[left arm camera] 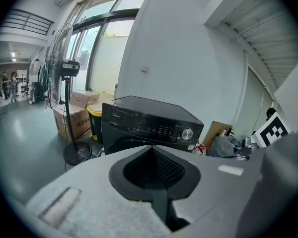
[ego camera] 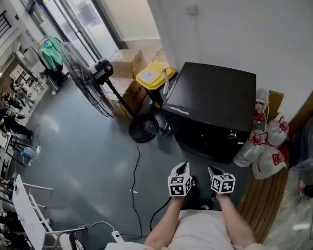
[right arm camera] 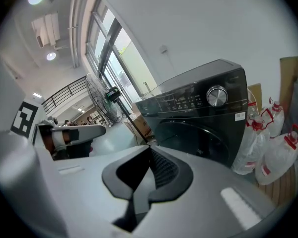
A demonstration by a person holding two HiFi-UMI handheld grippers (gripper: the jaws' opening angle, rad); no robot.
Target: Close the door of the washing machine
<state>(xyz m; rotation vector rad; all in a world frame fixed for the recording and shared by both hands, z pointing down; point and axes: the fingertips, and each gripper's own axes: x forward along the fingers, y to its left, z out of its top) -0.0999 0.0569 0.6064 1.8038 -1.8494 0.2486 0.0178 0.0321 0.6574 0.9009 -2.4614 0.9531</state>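
washer [ego camera: 214, 105]: black front-loader, back to the white wall [ego camera: 224, 30], straight ahead of both grippers; neither touches it.
door [right arm camera: 196, 140]: round, dark, on the washer's front under the panel w/ the silver knob [right arm camera: 216, 95]; looks flush w/ the front, i.e. shut.
left gripper [ego camera: 183, 165]: clenched, jaws tip to tip, nothing btwn them; held out in front of the washer, well apart from it.
right gripper [ego camera: 214, 169]: also clamped tight & empty, just beside the left one, pointing at the washer's front.
right of washer: white bags [ego camera: 263, 145] w/ red print, piled against its side.
left of washer: yellow-lidded bin [ego camera: 154, 77], cardboard boxes [ego camera: 126, 61], big standing fan [ego camera: 86, 77] w/ round base.
floor [ego camera: 83, 155]: grey, glossy; thin black cable [ego camera: 136, 176] runs from the fan's base toward the person.
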